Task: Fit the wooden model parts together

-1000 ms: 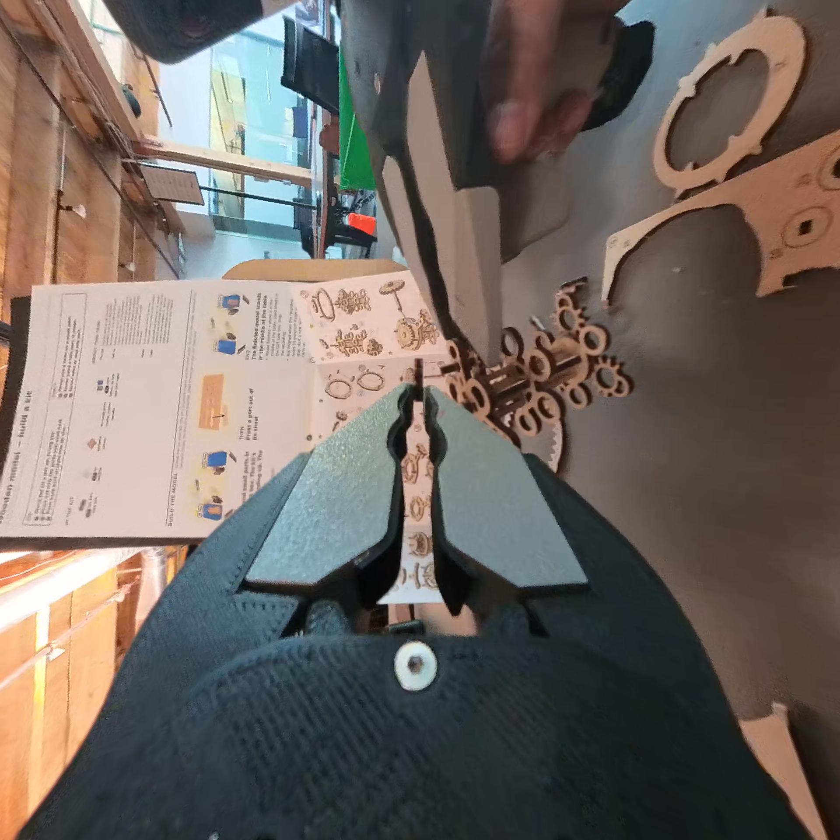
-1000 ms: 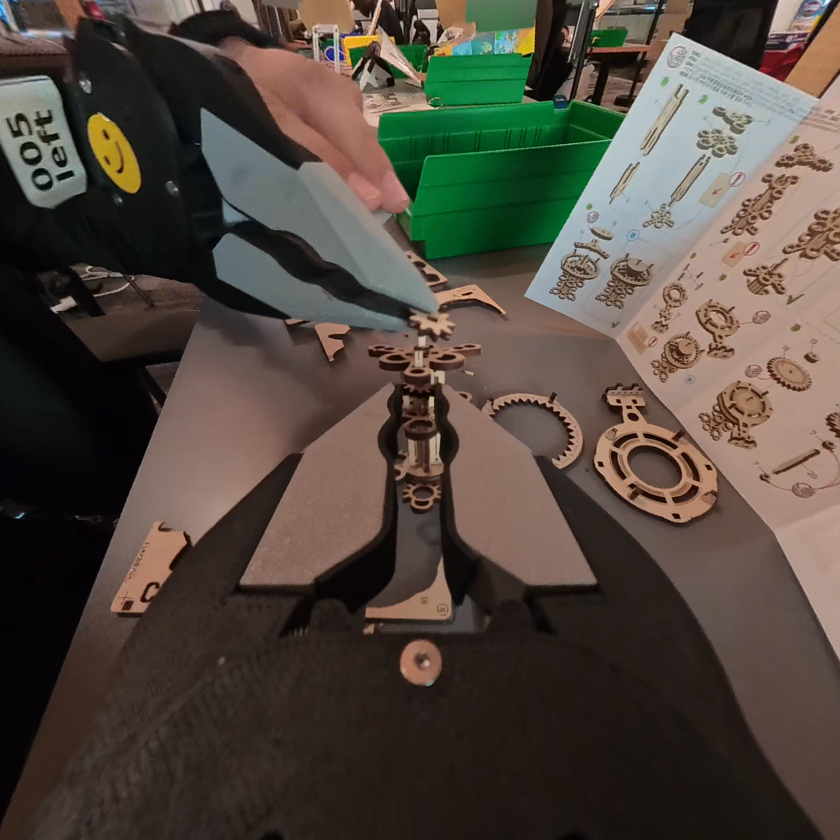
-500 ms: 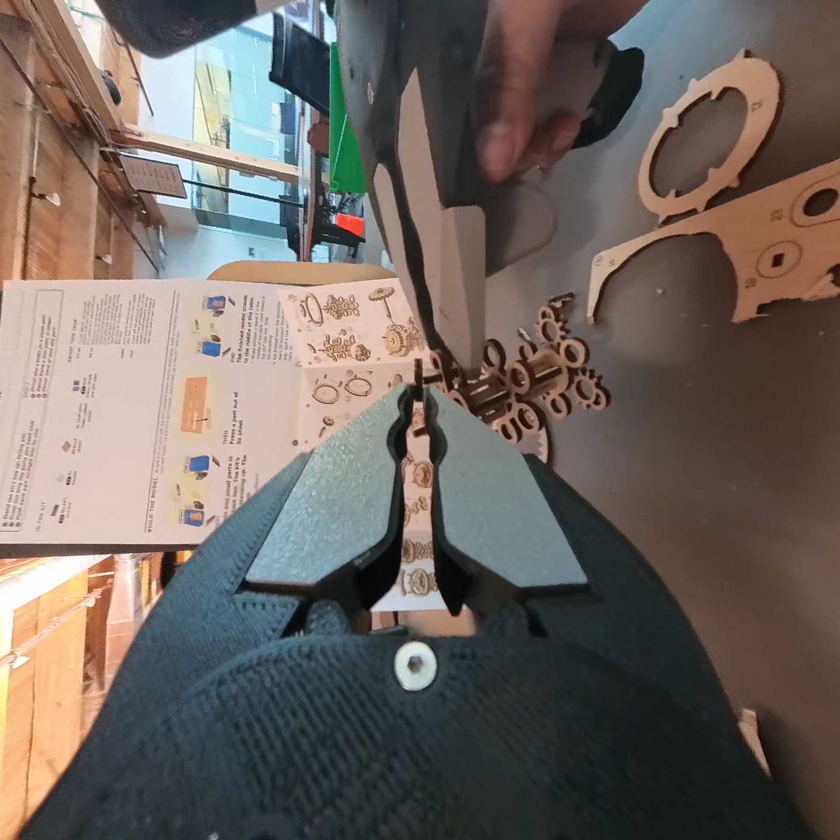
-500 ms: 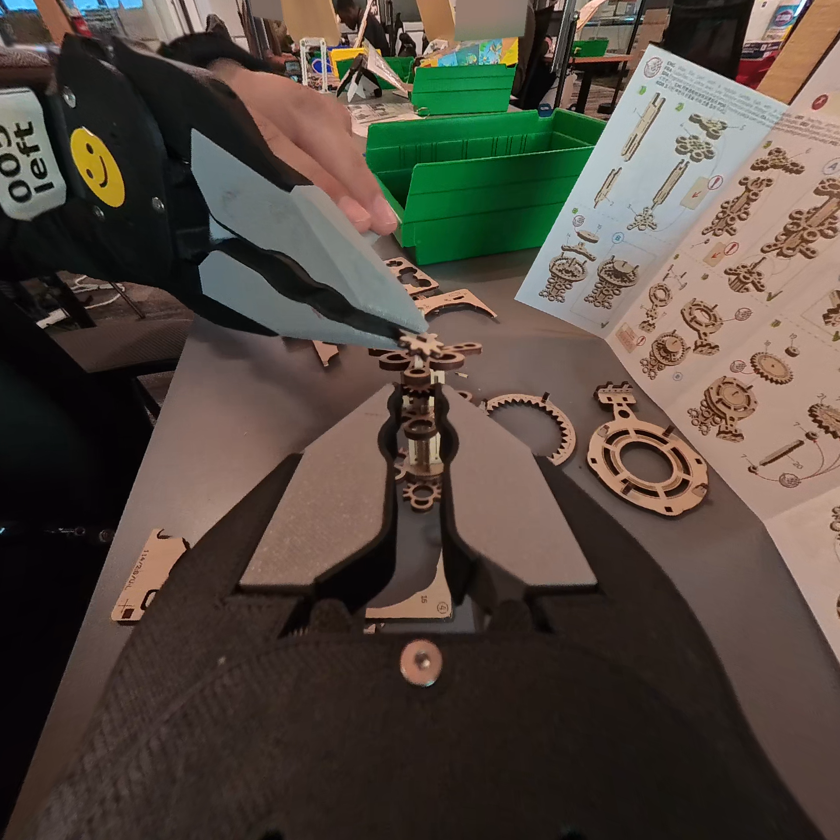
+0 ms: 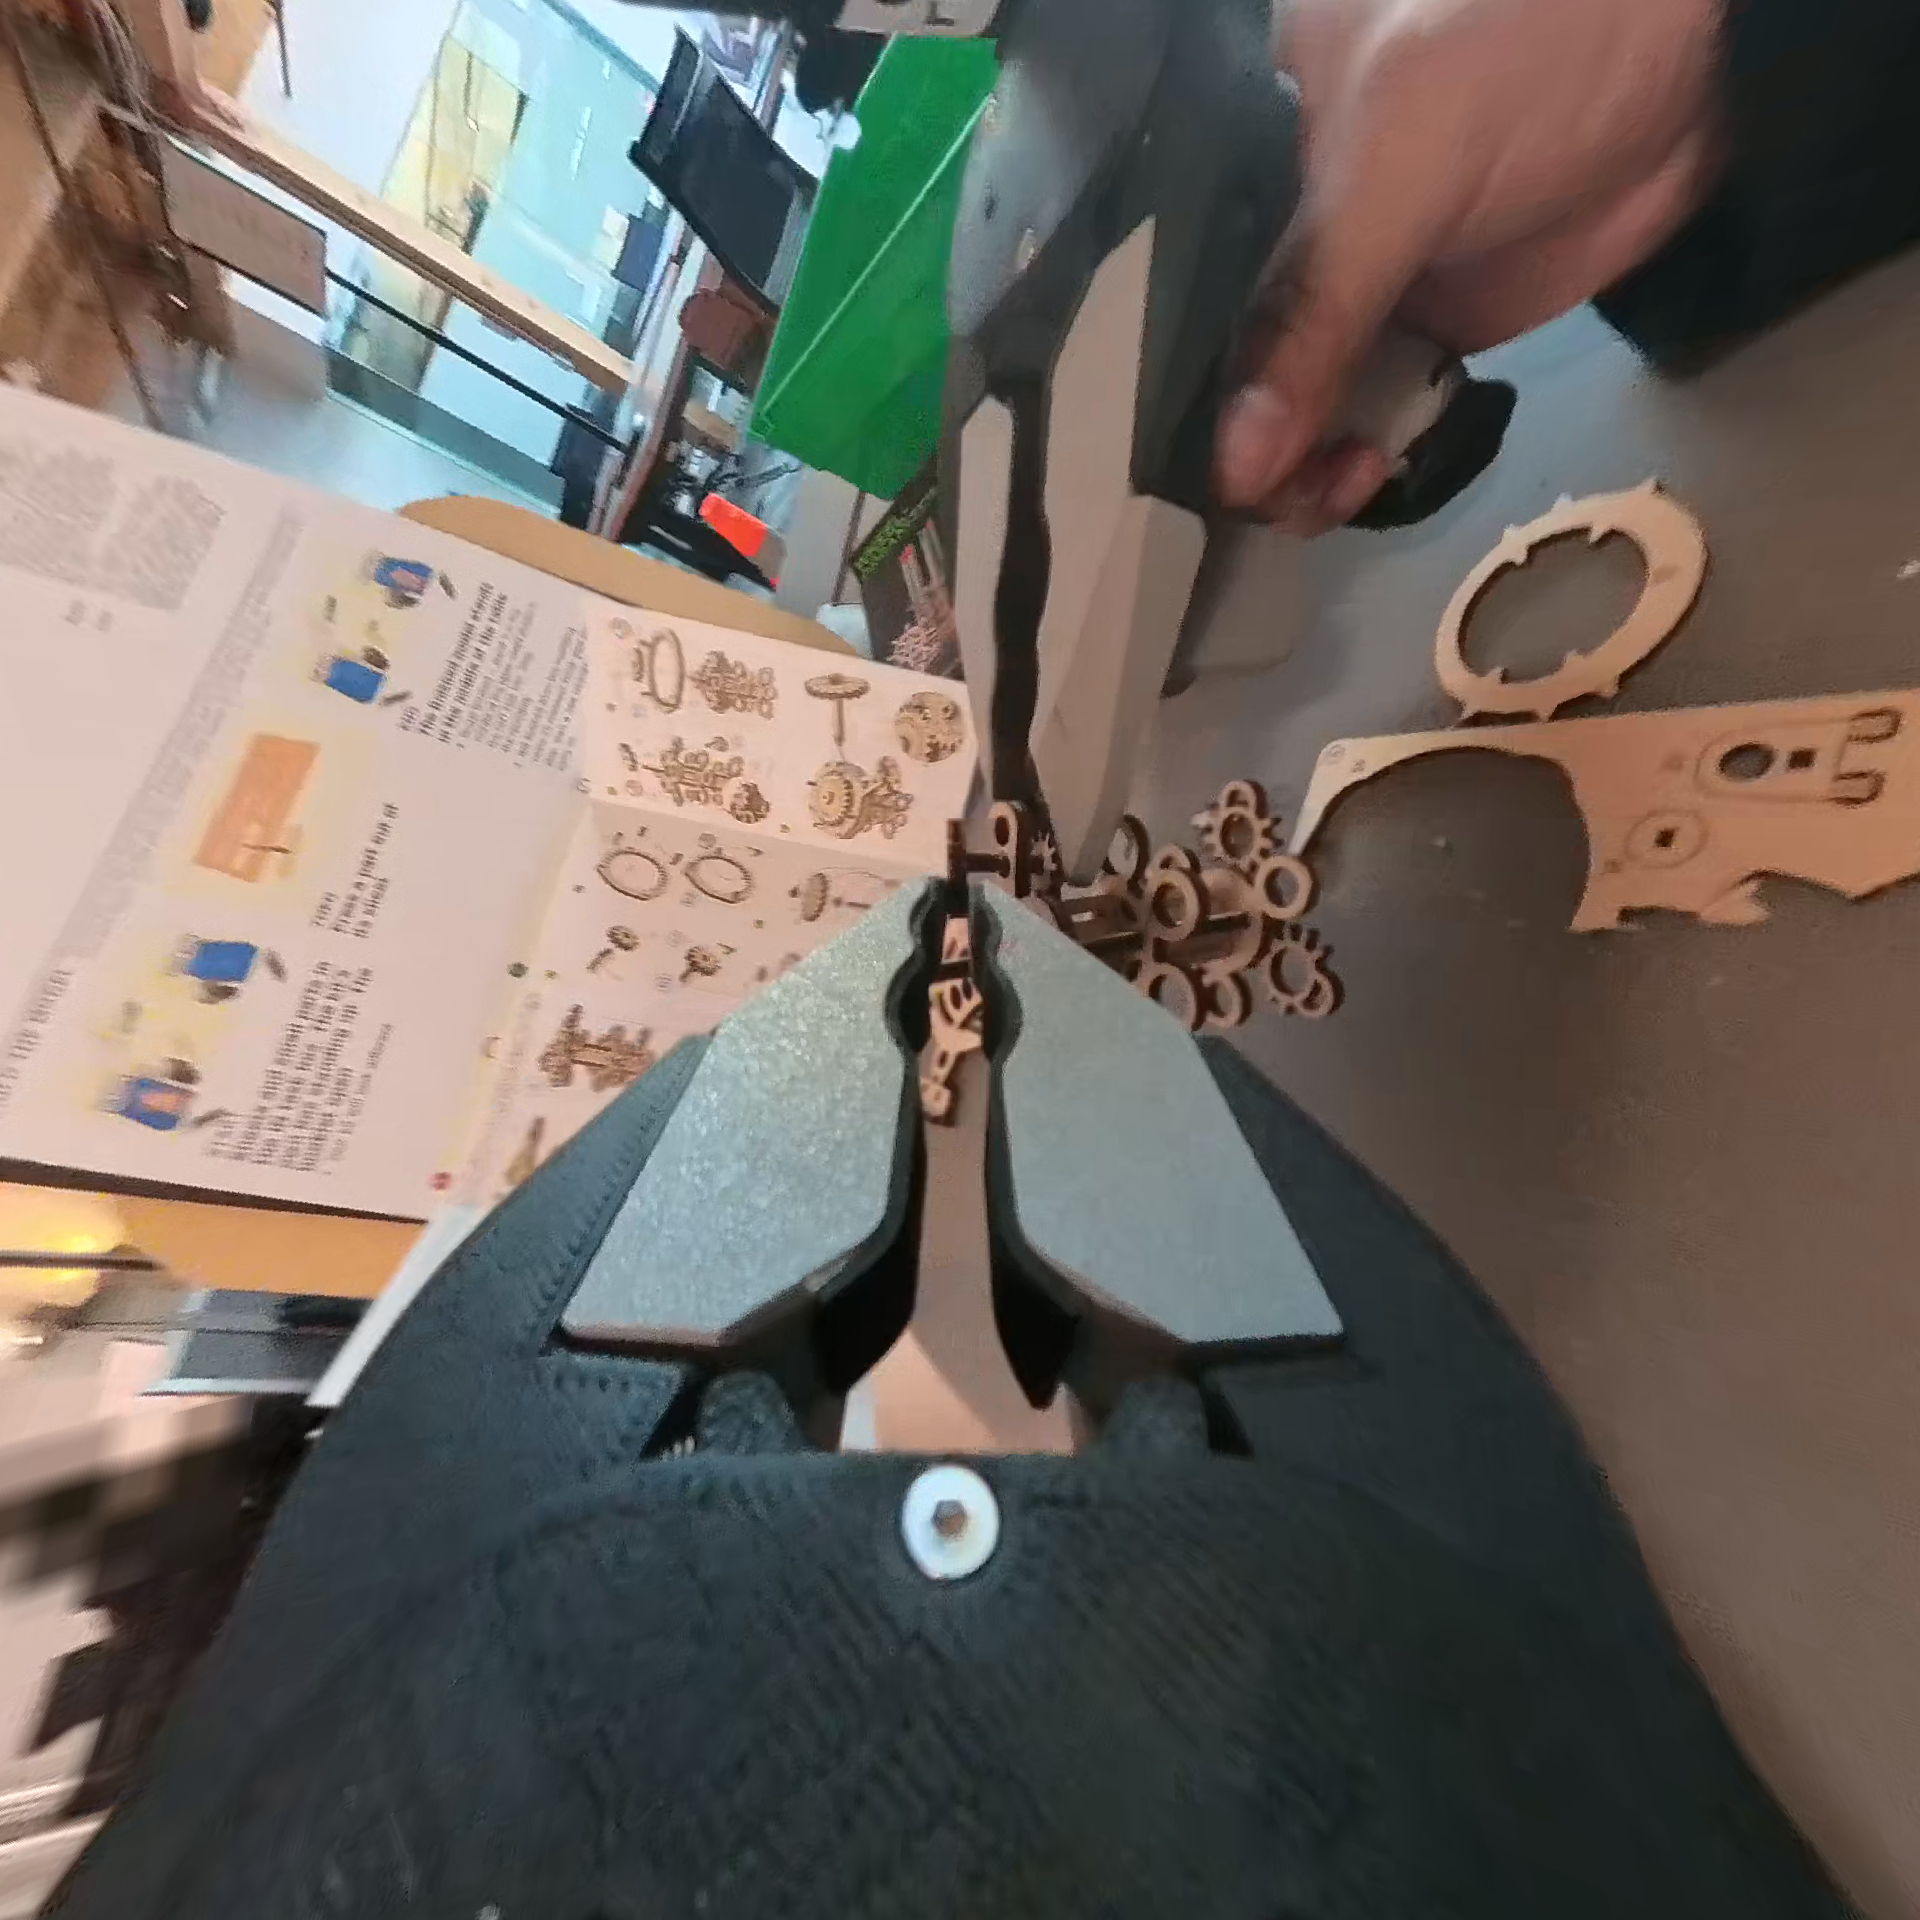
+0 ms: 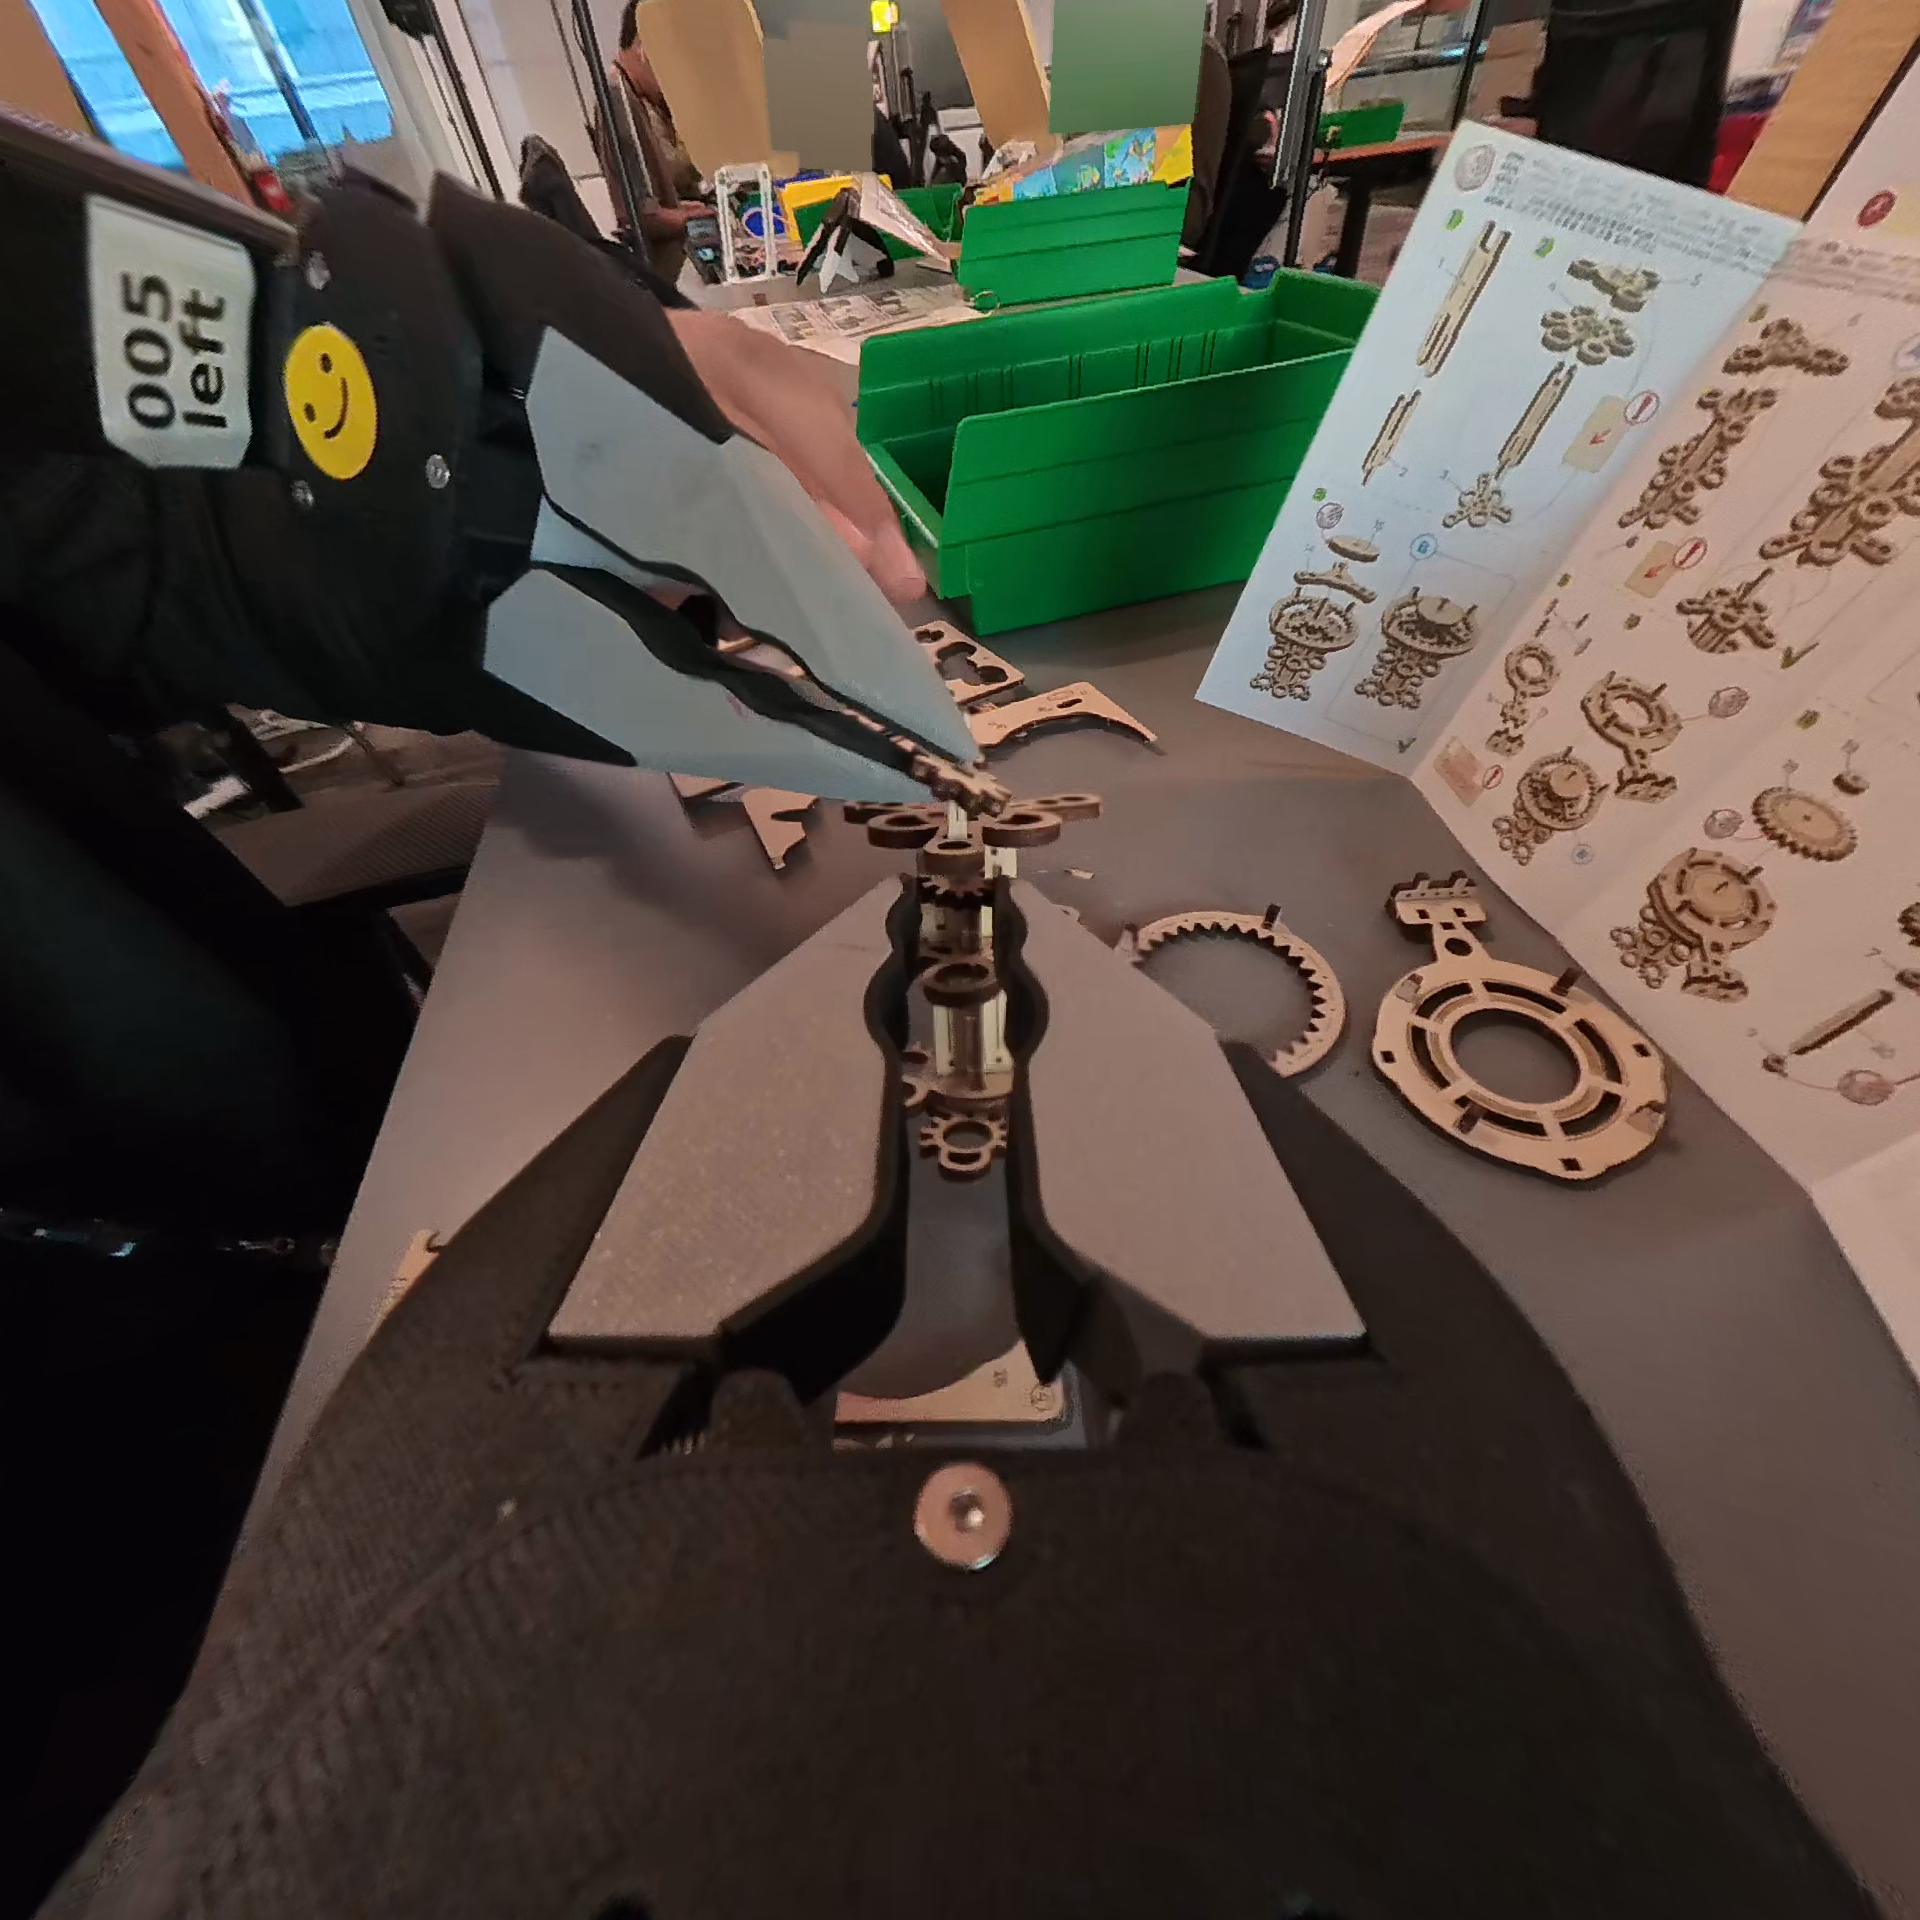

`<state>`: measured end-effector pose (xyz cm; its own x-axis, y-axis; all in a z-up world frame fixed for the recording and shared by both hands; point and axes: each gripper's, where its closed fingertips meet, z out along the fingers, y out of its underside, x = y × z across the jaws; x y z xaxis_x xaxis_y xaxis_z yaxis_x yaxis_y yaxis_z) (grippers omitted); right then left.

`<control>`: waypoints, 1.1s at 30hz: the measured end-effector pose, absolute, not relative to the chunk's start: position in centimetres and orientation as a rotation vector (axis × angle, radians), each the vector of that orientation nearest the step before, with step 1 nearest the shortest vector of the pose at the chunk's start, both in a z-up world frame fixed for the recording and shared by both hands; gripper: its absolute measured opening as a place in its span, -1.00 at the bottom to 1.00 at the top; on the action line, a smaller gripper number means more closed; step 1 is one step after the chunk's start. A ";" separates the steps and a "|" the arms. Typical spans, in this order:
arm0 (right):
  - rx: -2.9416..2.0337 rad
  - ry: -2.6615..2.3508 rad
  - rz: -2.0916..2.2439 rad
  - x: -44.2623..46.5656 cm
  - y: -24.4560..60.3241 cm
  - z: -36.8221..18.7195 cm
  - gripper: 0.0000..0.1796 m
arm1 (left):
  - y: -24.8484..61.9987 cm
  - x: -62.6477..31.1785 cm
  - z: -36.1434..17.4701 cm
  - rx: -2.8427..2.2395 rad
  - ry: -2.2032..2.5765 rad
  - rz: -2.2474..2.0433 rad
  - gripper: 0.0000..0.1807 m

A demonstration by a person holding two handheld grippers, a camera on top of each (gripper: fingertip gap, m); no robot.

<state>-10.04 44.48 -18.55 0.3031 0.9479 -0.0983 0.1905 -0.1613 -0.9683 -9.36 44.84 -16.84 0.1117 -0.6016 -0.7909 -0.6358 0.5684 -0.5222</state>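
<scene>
My right gripper (image 6: 961, 914) squeezed the wooden model (image 6: 966, 997), a tall stick with round rings and little toothed wheels stacked on it, standing up on the grey table (image 6: 623, 935). My left gripper (image 6: 961, 774) pinched a small wooden gear (image 6: 961, 792) flat at its tips, right on the top of the stick. A toothed ring (image 6: 1242, 982) and a round frame (image 6: 1517, 1060) lay nearby. The picture sheet (image 6: 1621, 582) stood beside them, with a green bin (image 6: 1101, 436) behind.

Black gripper (image 6: 961, 914), grey fingers (image 6: 790, 1143), silver screw (image 6: 961, 1519)
</scene>
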 end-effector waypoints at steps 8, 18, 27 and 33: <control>-1.638 -0.939 1.163 -9.5 44.6 -17.6 -0.89 | 45.3 -9.3 -16.2 -1.344 1.478 -0.358 -1.00; -1.657 -0.889 1.298 -9.3 44.3 -17.0 -0.89 | 45.4 -8.4 -15.5 -1.481 1.403 -0.615 -1.00; -1.630 -0.881 1.340 -9.2 43.9 -16.4 -0.89 | 45.1 -8.4 -14.3 -1.642 1.239 -1.055 -1.00; -1.603 -0.879 1.396 -9.2 43.5 -15.8 -0.89 | 44.7 -8.5 -13.5 -1.718 1.116 -1.344 -1.00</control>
<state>-9.16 43.52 -15.83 0.1428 0.8962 -0.4201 -0.0088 -0.4233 -0.9059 -8.50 44.74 -13.52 0.0995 -0.9152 0.3905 -0.2157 -0.4030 -0.8894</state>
